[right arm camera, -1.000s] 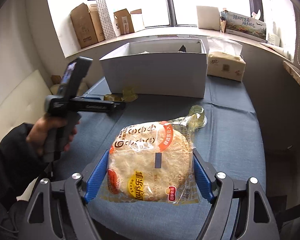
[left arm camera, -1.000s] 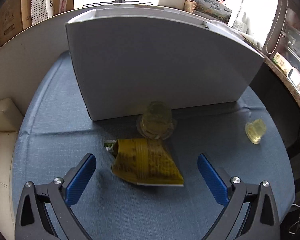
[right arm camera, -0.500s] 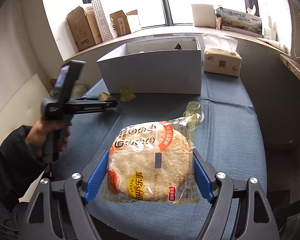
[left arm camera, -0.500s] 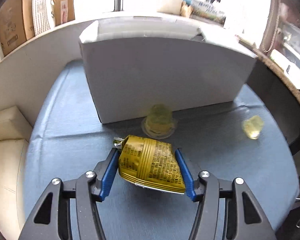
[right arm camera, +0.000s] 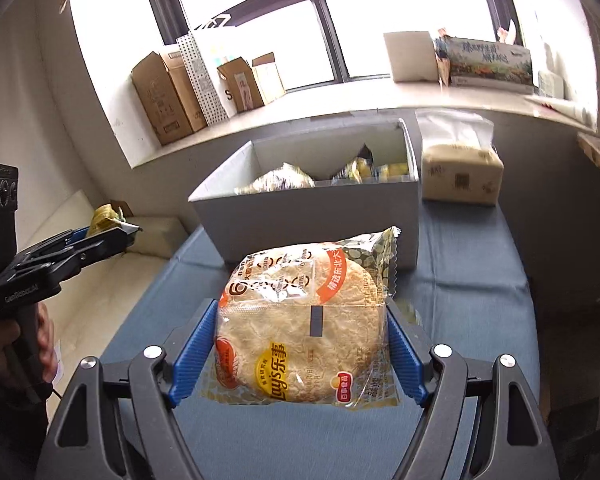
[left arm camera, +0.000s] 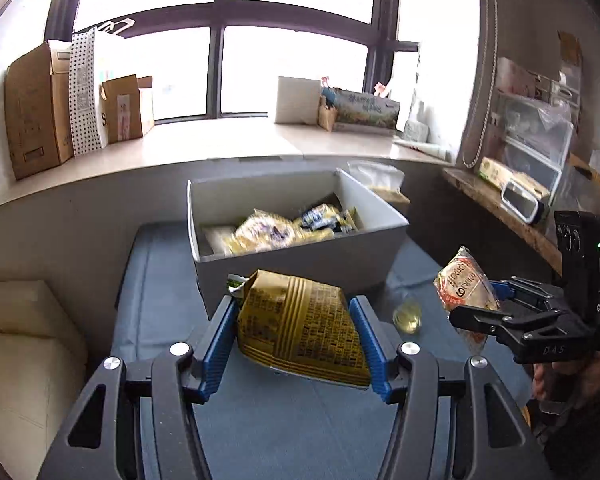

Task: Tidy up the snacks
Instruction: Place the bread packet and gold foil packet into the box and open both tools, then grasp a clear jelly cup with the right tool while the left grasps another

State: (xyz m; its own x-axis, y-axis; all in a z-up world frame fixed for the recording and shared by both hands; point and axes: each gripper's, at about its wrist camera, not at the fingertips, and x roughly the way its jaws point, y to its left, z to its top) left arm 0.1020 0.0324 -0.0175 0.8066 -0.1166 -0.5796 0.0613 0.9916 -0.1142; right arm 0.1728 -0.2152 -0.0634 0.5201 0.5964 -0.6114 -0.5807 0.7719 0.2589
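Lifted clear now, left gripper [left arm camera: 296, 334] clamps the crinkled yellow foil packet [left arm camera: 300, 326], right gripper [right arm camera: 300, 344] grips the clear-wrapped round flatbread [right arm camera: 304, 324], both heading for the white box [left arm camera: 300, 270] at centre frame.

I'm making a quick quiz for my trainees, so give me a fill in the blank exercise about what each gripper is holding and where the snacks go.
1. The left gripper is shut on a crinkled packet whose colour is ____.
2. The right gripper holds a clear pack with a round ____ inside.
3. Several snacks already lie inside the white ____ on the blue cloth.
4. On the cloth right of the left gripper sits one small jelly ____.

Missing words: yellow; flatbread; box; cup
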